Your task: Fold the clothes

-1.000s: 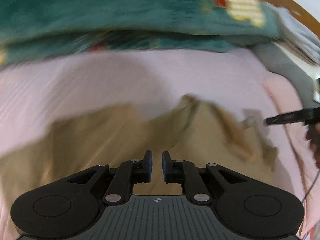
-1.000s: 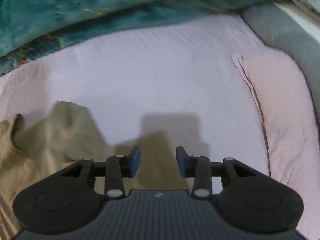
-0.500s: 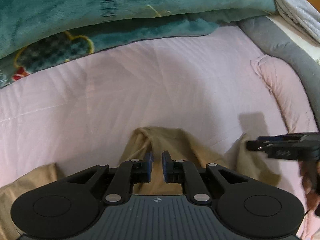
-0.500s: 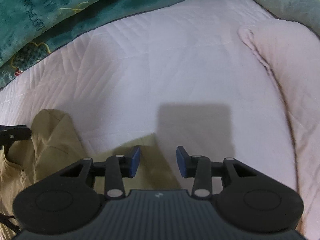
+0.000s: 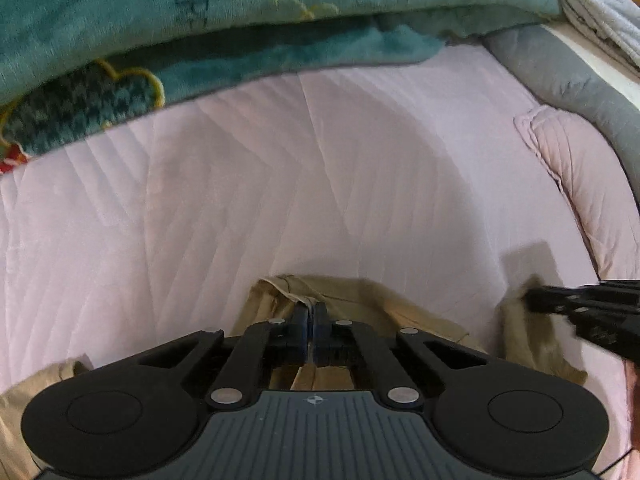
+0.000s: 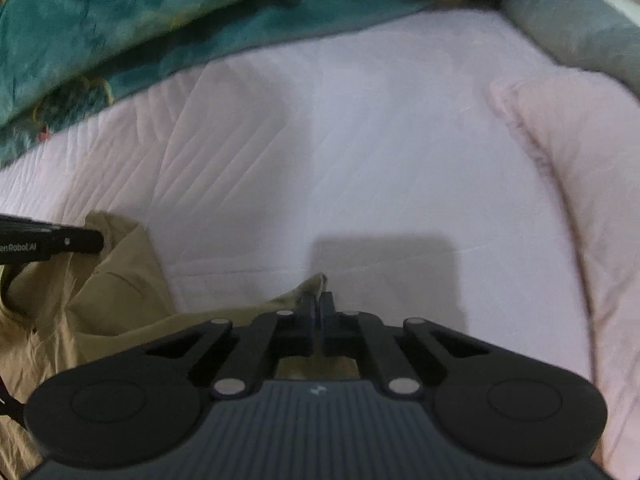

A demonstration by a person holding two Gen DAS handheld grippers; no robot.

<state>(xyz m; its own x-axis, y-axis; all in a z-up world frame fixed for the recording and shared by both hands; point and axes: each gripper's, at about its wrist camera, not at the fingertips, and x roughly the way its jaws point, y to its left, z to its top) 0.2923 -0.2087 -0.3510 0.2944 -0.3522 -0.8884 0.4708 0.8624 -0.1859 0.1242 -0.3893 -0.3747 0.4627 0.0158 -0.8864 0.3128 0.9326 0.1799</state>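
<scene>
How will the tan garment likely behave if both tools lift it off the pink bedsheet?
Probably floppy: the tan garment already lies in soft wrinkles and folds. It will likely sag between the left tool and right tool, each shut on one edge. It looks thin, so probably light, and should slide easily over the pink bedsheet.

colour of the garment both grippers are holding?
Tan/khaki, plain garment; shows best in the right wrist view.

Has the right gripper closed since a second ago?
Yes. The right gripper now stands shut on a corner of the tan garment, its blue pads drawn together above the pink sheet; earlier they stood apart.
</scene>
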